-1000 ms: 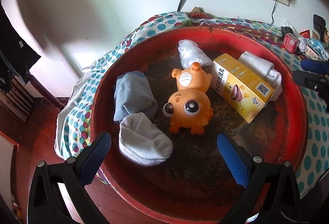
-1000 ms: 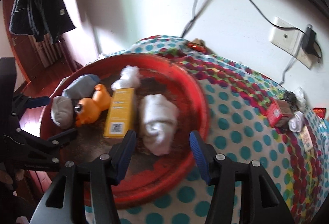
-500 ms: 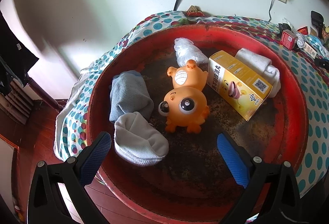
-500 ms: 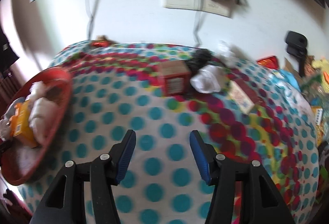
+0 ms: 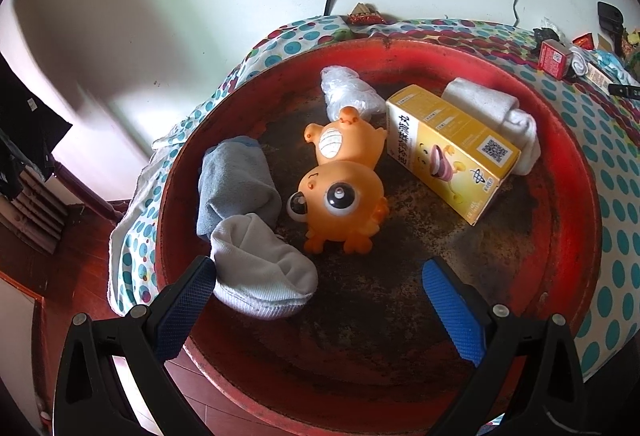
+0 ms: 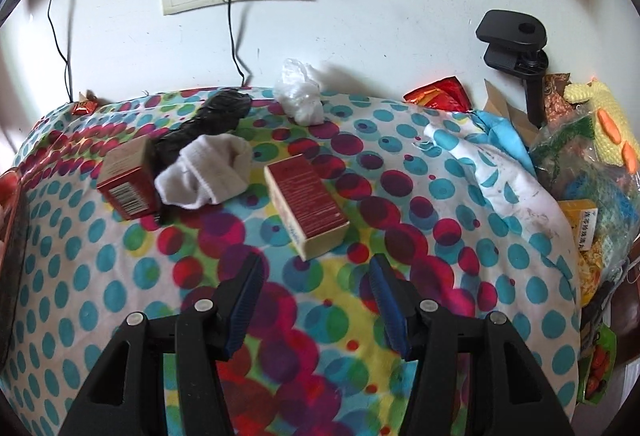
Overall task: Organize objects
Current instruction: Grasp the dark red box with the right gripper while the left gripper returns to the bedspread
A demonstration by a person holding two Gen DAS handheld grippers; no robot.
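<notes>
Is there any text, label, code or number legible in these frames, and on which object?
Yellow box in the red tray: Chinese characters, too blurred to quote; a QR code.
Small red box: barcode, digits unreadable.
Dark red box: fine print, too small.
Yellow packet at far right: Chinese characters, illegible.

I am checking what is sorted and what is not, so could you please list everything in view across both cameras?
Round tray: one, red rim, on the spotted tablecloth.
Toy duck: one, orange, tray centre.
Yellow box: one, in the tray, right of the duck.
Rolled socks in tray: three; blue-grey and pale grey at left, white behind the box.
Plastic bag in tray: one, clear, at the back.
Red boxes on cloth: two; small upright one, long flat one.
White sock on cloth: one, between the red boxes.
Black bag: one, behind that sock.
White plastic bag: one, by the wall.
Snack clutter: mixed, right edge.
Left tongs: blue pads, open over the tray.
Right tongs: blue pads, open, empty, over the cloth.
</notes>
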